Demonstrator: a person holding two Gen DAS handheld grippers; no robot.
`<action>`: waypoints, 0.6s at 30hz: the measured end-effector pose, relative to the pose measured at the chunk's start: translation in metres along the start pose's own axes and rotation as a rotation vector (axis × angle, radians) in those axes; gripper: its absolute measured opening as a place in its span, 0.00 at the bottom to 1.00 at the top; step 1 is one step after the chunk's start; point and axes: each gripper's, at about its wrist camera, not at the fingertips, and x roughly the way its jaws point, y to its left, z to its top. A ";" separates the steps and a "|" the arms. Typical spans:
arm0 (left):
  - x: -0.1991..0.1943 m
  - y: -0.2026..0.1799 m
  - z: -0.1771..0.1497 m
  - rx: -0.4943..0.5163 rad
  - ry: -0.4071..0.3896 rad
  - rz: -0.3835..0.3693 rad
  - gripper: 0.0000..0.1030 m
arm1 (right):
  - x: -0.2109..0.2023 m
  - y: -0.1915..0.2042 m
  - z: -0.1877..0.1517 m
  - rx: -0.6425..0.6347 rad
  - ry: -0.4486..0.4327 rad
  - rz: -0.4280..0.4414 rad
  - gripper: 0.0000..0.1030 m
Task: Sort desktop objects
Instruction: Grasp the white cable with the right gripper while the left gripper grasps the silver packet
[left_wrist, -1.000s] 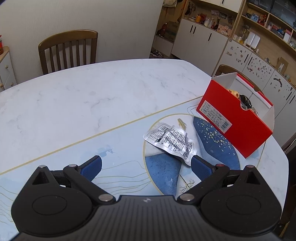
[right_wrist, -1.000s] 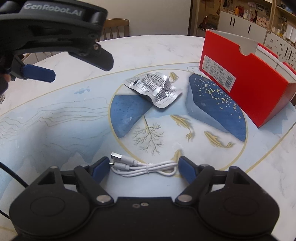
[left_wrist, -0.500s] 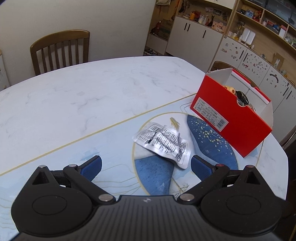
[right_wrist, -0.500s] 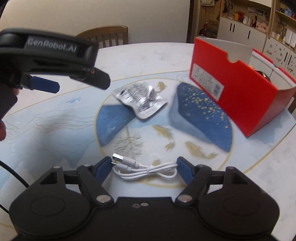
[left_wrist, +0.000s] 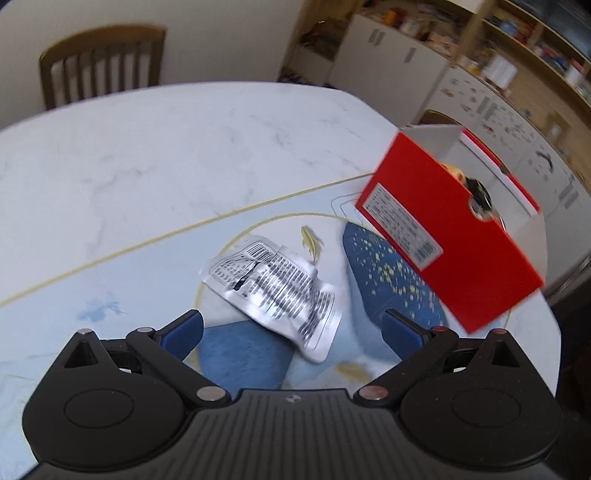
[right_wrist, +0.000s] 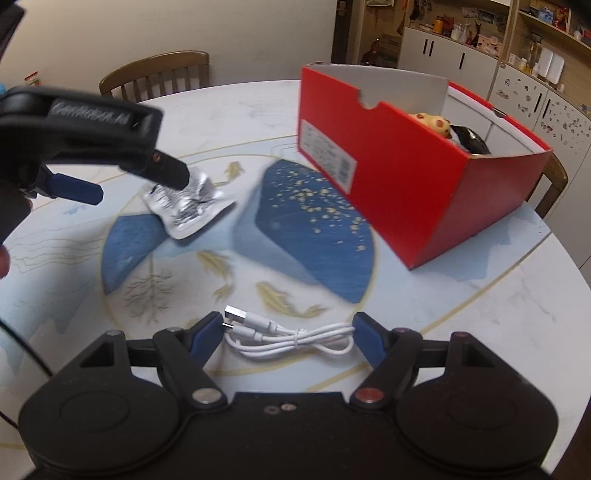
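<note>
A crumpled silver foil packet (left_wrist: 275, 291) with black print lies on the table, just ahead of my open left gripper (left_wrist: 291, 330); it also shows in the right wrist view (right_wrist: 188, 210). A coiled white USB cable (right_wrist: 288, 338) lies on the table between the blue fingertips of my open right gripper (right_wrist: 286, 332). A red open-topped box (right_wrist: 402, 170) stands to the right, with a yellow spotted toy (right_wrist: 432, 122) and a black item inside. The box also shows in the left wrist view (left_wrist: 450, 236). The left gripper (right_wrist: 114, 173) hangs above the packet in the right wrist view.
The table (left_wrist: 155, 147) is white marble with a blue painted round motif. A wooden chair (left_wrist: 101, 64) stands at its far side, another behind the box (right_wrist: 556, 184). White cabinets and shelves (right_wrist: 454, 55) line the back wall.
My left gripper has moved closer to the foil packet, which now lies between its fingertips in view. My right gripper has shifted left and turned toward the red box, the cable still between its fingers.
</note>
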 end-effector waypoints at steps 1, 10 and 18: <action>0.003 -0.002 0.002 -0.018 0.004 0.001 1.00 | 0.000 -0.003 0.001 0.001 0.001 -0.002 0.74; 0.028 -0.012 0.021 -0.246 0.008 0.109 0.99 | 0.008 -0.037 0.008 0.009 0.002 0.007 0.74; 0.043 -0.018 0.022 -0.443 -0.005 0.201 0.93 | 0.017 -0.071 0.013 0.003 0.005 0.042 0.74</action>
